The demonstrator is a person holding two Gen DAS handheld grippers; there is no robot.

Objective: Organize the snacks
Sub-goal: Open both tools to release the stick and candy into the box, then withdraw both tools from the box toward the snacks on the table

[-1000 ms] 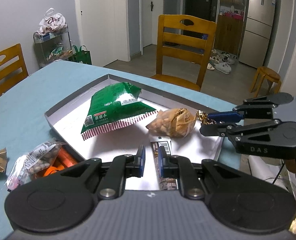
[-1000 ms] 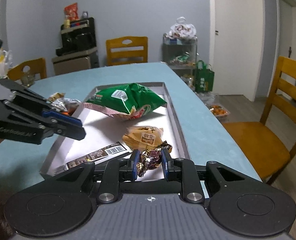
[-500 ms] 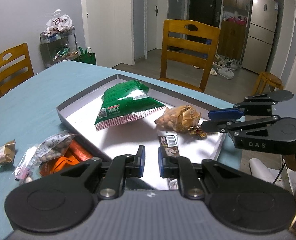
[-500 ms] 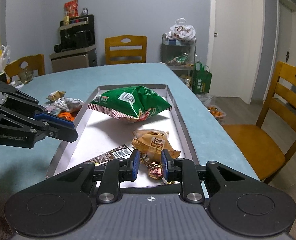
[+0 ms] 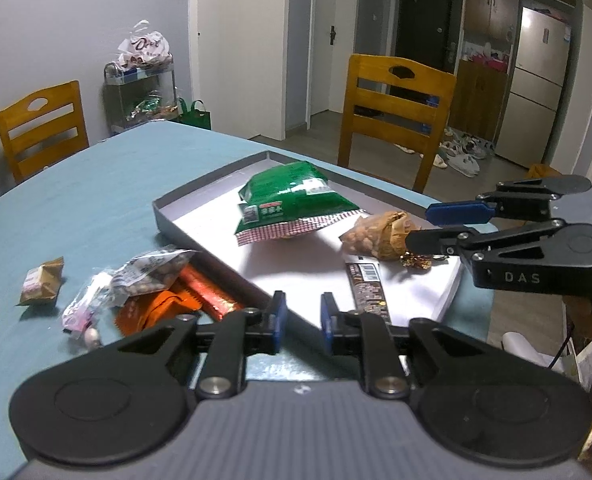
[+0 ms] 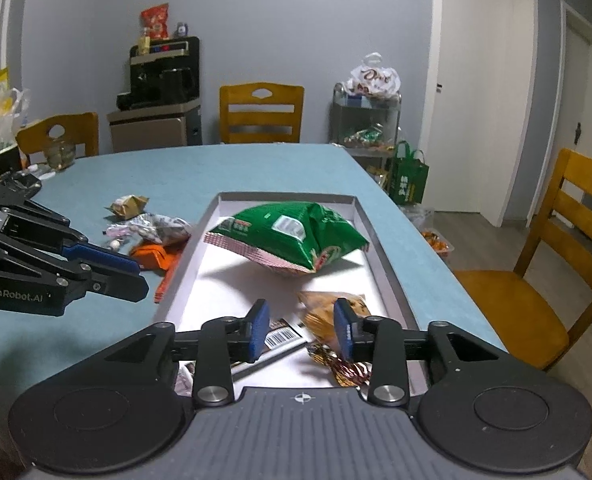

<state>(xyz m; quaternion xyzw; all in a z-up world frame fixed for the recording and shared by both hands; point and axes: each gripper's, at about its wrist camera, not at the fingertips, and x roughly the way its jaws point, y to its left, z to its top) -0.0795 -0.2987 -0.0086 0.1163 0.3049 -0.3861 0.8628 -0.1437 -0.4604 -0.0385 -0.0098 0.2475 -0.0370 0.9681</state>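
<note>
Right wrist: crinkled gold-brown foil candy (image 6: 342, 364) on tray (image 6: 388, 268), right hand-held gripper (image 6: 302, 330) wide open, empty.

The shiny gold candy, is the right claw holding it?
No: in the right wrist view the right claw is open, and the shiny gold candy lies loose in the tray beneath it.
</note>
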